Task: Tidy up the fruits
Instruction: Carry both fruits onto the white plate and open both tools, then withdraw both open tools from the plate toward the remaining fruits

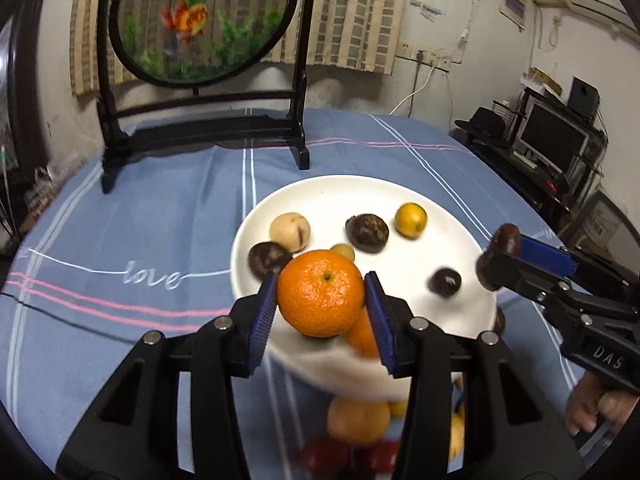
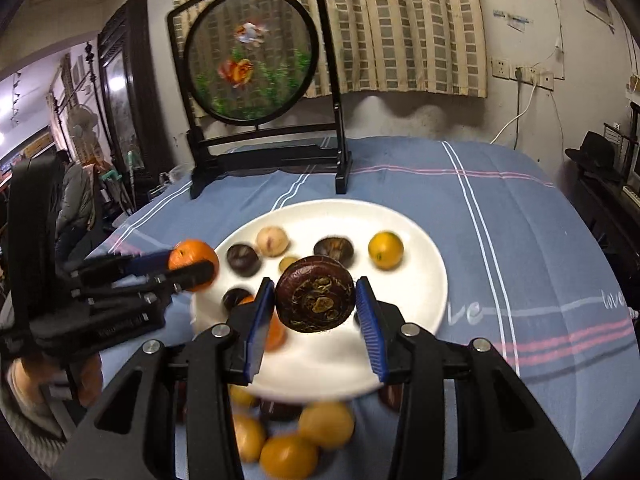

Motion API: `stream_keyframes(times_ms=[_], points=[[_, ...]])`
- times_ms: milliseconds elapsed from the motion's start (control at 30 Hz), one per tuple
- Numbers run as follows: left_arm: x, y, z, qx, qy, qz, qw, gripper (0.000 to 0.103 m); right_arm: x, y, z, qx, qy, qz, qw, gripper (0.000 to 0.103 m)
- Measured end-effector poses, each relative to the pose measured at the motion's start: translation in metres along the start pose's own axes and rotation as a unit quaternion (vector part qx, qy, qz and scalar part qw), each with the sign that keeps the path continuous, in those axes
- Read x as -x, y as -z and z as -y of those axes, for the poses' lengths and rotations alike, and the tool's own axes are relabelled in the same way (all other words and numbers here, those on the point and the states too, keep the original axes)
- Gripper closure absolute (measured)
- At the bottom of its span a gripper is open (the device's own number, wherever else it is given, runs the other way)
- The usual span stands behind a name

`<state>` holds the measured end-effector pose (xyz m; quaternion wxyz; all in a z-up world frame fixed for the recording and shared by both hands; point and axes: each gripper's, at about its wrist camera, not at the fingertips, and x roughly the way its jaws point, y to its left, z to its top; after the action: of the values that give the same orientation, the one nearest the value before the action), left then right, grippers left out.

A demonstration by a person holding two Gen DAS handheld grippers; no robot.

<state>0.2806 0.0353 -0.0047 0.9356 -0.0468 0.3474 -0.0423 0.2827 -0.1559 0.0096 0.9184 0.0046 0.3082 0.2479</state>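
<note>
My left gripper (image 1: 321, 298) is shut on an orange tangerine (image 1: 320, 294), held above the near rim of a white plate (image 1: 340, 188). In the right wrist view that tangerine (image 2: 192, 258) shows at the plate's left edge in the left gripper (image 2: 188, 266). My right gripper (image 2: 315, 308) is shut on a dark brown water chestnut (image 2: 316, 300) over the white plate (image 2: 424, 280); the left wrist view shows the right gripper (image 1: 496, 258) at the plate's right with the chestnut (image 1: 500, 256). Several small fruits lie on the plate: dark chestnuts, a pale round fruit (image 1: 289, 231) and a yellow one (image 1: 410, 220).
More orange and yellow fruits (image 2: 304, 436) and red ones (image 1: 344, 456) lie on the blue striped tablecloth (image 1: 160, 220) in front of the plate. A black-framed round goldfish screen (image 1: 200, 20) stands at the table's far side. A hand (image 1: 592, 408) holds the right gripper's handle.
</note>
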Motion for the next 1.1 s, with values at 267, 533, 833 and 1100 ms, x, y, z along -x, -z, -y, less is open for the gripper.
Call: stream_keyframes(times_ms=[267, 533, 833, 1100], points=[[-0.051, -0.011, 0.001, -0.015, -0.006, -0.029, 0.9995, 0.058, -0.063, -0.011, 0.012, -0.009, -0.004, -0.042, 0.999, 0.061], [-0.075, -0.013, 0.002, -0.033, 0.000, -0.045, 0.9984, 0.054, -0.092, -0.006, 0.023, -0.015, -0.012, -0.095, 0.995, 0.060], [-0.060, -0.016, -0.007, -0.008, 0.000, -0.025, 0.9996, 0.023, -0.076, -0.012, 0.036, -0.032, -0.001, -0.072, 0.997, 0.040], [-0.019, 0.002, -0.027, 0.031, -0.019, -0.002, 0.9993, 0.009, -0.028, 0.001, 0.044, -0.075, -0.005, -0.041, 0.996, 0.039]])
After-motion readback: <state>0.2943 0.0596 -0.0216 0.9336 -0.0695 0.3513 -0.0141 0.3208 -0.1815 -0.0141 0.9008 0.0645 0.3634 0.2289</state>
